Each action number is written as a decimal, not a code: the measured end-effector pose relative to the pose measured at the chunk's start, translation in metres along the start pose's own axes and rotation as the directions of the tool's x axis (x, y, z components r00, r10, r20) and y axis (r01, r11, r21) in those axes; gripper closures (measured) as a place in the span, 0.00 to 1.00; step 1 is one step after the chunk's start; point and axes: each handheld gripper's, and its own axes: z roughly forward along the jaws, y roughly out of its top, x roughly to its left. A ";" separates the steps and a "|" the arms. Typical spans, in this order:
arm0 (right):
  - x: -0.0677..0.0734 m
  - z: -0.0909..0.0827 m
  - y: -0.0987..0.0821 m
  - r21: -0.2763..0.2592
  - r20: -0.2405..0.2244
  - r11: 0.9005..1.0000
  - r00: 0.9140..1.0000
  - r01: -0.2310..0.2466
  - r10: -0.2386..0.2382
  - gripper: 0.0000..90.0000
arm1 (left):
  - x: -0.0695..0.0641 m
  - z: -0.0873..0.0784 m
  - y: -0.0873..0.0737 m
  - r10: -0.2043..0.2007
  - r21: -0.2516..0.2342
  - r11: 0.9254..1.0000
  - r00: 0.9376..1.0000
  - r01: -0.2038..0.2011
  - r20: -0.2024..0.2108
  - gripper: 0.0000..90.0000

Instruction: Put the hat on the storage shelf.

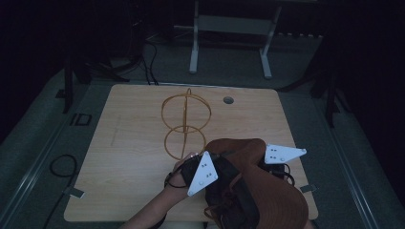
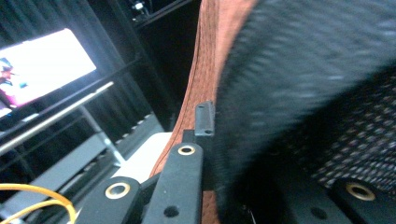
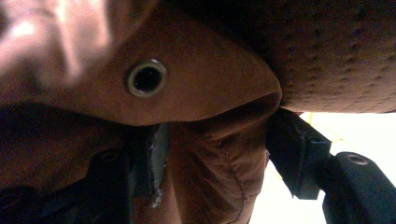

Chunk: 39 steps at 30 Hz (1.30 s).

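Brown hat [image 1: 267,191] up front, lifted off table [image 1: 133,157]; left gripper [image 2: 205,140] and right gripper [image 3: 215,154] both clamped on it. Yellow wire stand [image 1: 185,125] behind.

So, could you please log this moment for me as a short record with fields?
setting: dim room, wooden table seen from above
held item: brown hat with dark mesh lining, lifted at the table's near right
left gripper: jaws shut on the hat's brim edge
right gripper: jaws pinch a fold of brown fabric beside a metal eyelet
also on table: yellow wire stand, upright near the middle, apart from the hat
table detail: round cable hole at the far edge
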 end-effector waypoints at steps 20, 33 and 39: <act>-0.009 -0.009 -0.003 -0.007 0.025 0.997 0.997 -0.075 0.075 0.98 | 0.014 0.000 0.007 -0.100 0.010 0.995 0.995 0.099 0.024 0.72; -0.022 -0.042 0.006 -0.109 0.069 0.989 0.991 -0.103 0.110 0.98 | 0.028 -0.022 -0.001 -0.213 0.045 0.976 0.977 0.214 -0.026 0.58; -0.031 -0.060 0.015 -0.153 0.153 0.984 0.982 -0.088 0.112 0.98 | 0.033 -0.035 -0.018 -0.238 0.091 0.966 0.969 0.243 -0.061 0.54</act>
